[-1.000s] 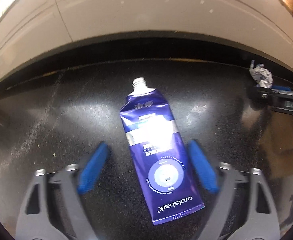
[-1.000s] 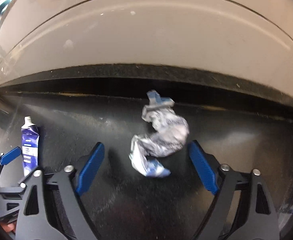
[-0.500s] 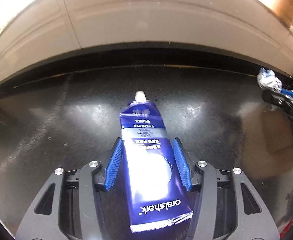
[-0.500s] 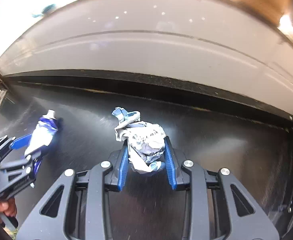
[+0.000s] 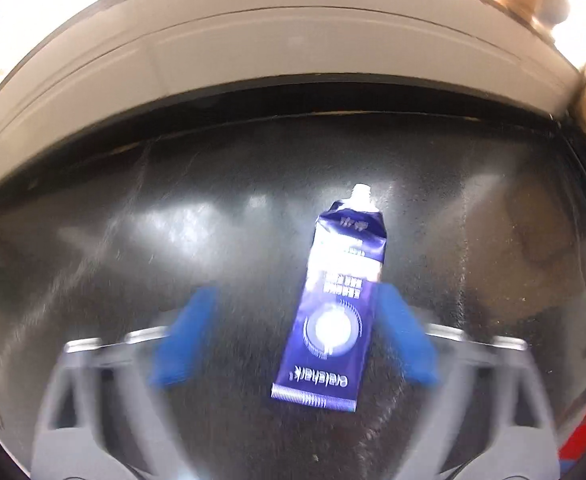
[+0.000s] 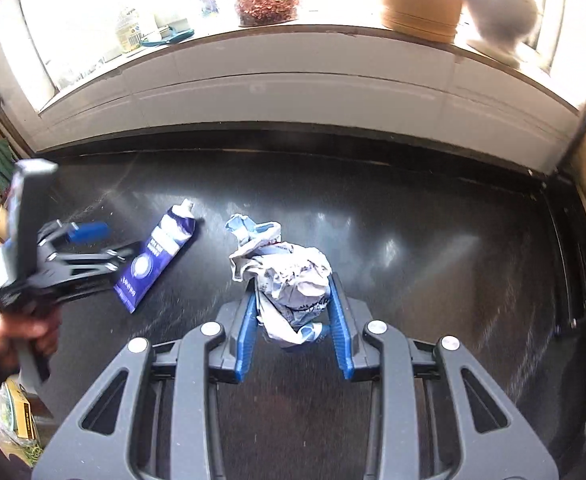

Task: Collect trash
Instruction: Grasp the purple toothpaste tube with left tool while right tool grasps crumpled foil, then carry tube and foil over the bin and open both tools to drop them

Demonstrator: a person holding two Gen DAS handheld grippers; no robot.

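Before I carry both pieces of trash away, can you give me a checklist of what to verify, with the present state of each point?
1. Right hand-held gripper shut on the crumpled wrapper: ok, blue pads press both sides.
2. Wrapper lifted off the black countertop: cannot tell.
3. Left hand-held gripper shut on the toothpaste tube: not ok, the fingers stand wide apart; the tube touches only the right pad.
4. Tube centred between the left fingers: not ok, it lies toward the right one.
5. Tube cap on: not ok, the white nozzle is bare.
6. Trash bin location: cannot tell, none in view.
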